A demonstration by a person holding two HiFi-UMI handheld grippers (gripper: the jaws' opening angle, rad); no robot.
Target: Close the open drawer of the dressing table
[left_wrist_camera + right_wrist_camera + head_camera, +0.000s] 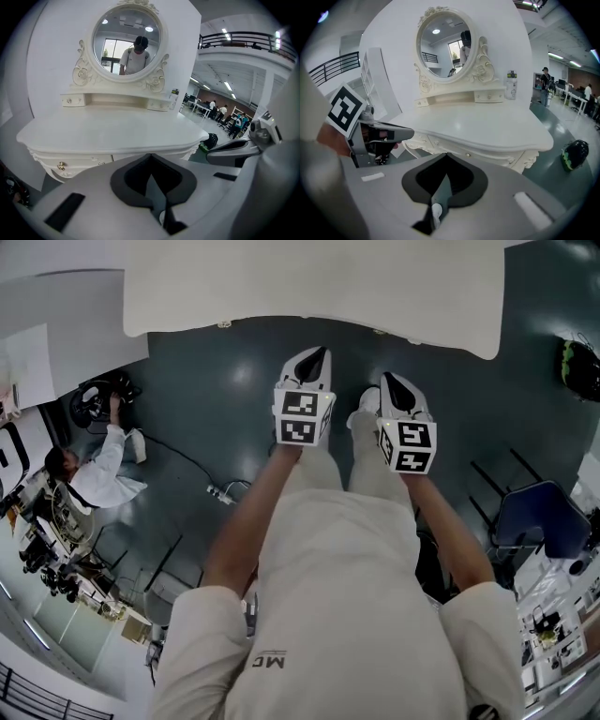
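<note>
Two handheld grippers hover before the white dressing table (309, 287), which fills the 12 o'clock edge of the head view. The left gripper (316, 356) and right gripper (393, 382) sit side by side near centre, tips toward 12 o'clock and short of the table. Each has its jaws pressed together, with nothing between them. The drawer (82, 163) lies under the tabletop at 8 o'clock in the left gripper view, its front apparently flush. An oval mirror (126, 40) rises behind, with a small bottle (512, 84) at its 3 o'clock.
</note>
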